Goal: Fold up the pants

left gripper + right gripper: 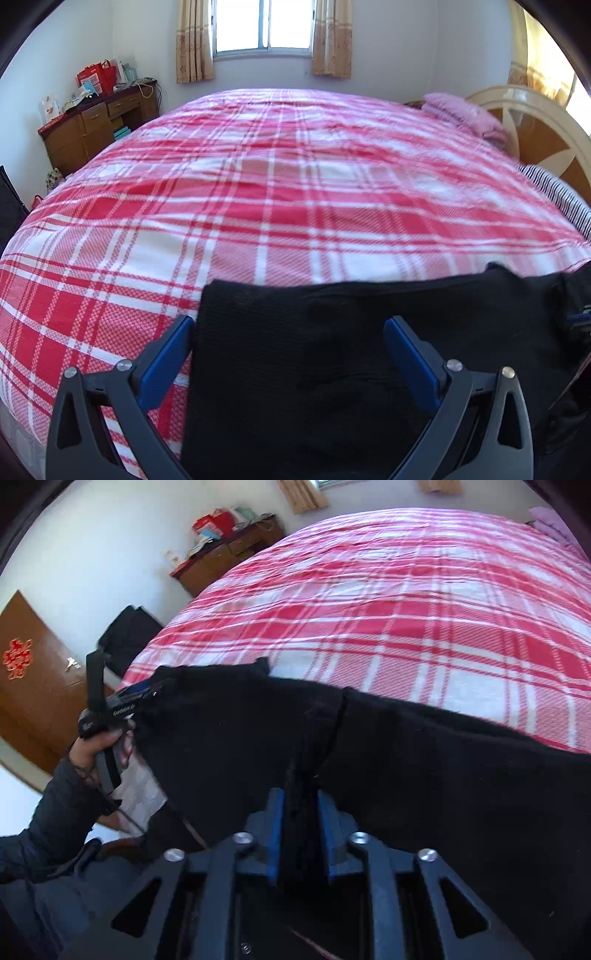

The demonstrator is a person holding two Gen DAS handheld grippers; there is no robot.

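Left wrist view: the black knitted pants (332,350) lie flat along the near edge of the bed with its red-and-white plaid woven cover (295,184). The left gripper (288,332) has its blue-padded fingers spread wide over the cloth, holding nothing. In the right wrist view, the right gripper (300,808) pinches a bunched fold of the pants.

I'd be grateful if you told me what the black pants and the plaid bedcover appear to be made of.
Black pants: soft matte knit, probably cotton or fleece; it drapes limply, with lint specks and a fine ribbed texture.
Plaid bedcover: woven cloth, likely cotton; a visible weave grid, matte, lightly wrinkled.
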